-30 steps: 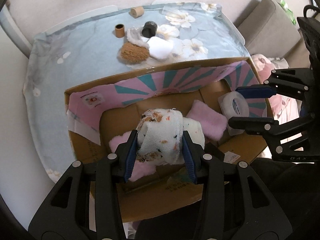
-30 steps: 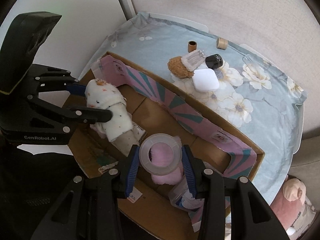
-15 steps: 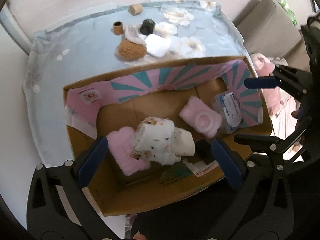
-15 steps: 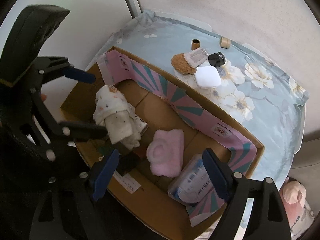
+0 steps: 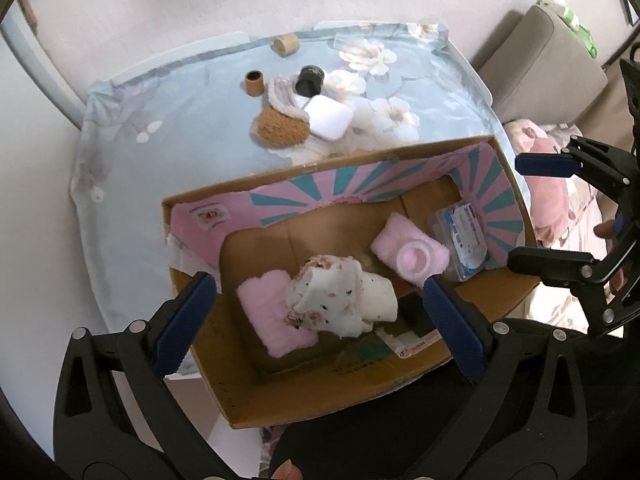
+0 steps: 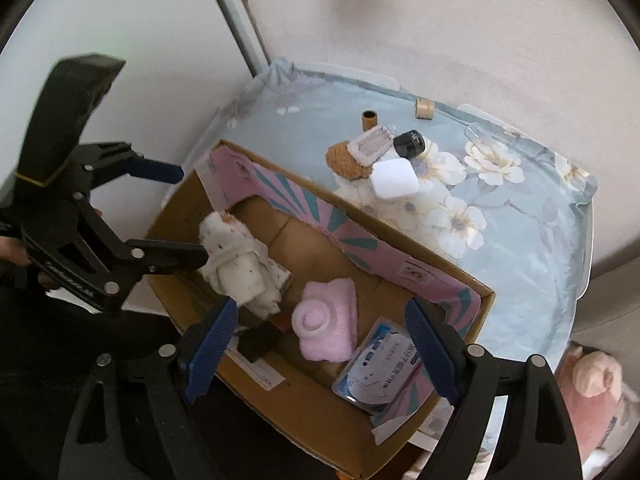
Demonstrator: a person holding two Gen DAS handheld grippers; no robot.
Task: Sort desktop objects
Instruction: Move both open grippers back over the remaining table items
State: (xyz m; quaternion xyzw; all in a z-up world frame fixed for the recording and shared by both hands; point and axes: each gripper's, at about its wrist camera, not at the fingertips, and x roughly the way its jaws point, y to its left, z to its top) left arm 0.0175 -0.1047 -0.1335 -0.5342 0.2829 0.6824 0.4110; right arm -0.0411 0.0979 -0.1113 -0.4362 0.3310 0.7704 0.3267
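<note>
While both grippers hang over the cardboard box [image 5: 224, 384], neither has anything in it. Going left to right in the left wrist view: the left gripper [image 5: 318, 322] has its blue fingers spread wide, and between them, down in the box, there's a pink fluffy cloth [image 5: 272, 320] with a white speckled cloth roll [image 5: 332, 300] lying partly on top of it. Next over is a second pink cloth [image 5: 430, 246] with a clear tape roll [image 5: 414, 258] sitting on it, then a blue-and-white packet [image 5: 464, 236] leaning against the pink-and-teal wall. The right gripper [image 5: 536, 208] is at the far right edge, fingers also apart, empty.

Out on the floral tablecloth [image 5: 160, 80] behind the box there's a little clump: brown tube [image 5: 254, 82], brown fuzzy pad [image 5: 282, 130], black cap [image 5: 310, 80], white square case [image 5: 329, 116], and a cork-looking cylinder [image 5: 285, 44] further back.

Right wrist view shows the same spread on the right gripper [image 6: 320, 344], above the box.
</note>
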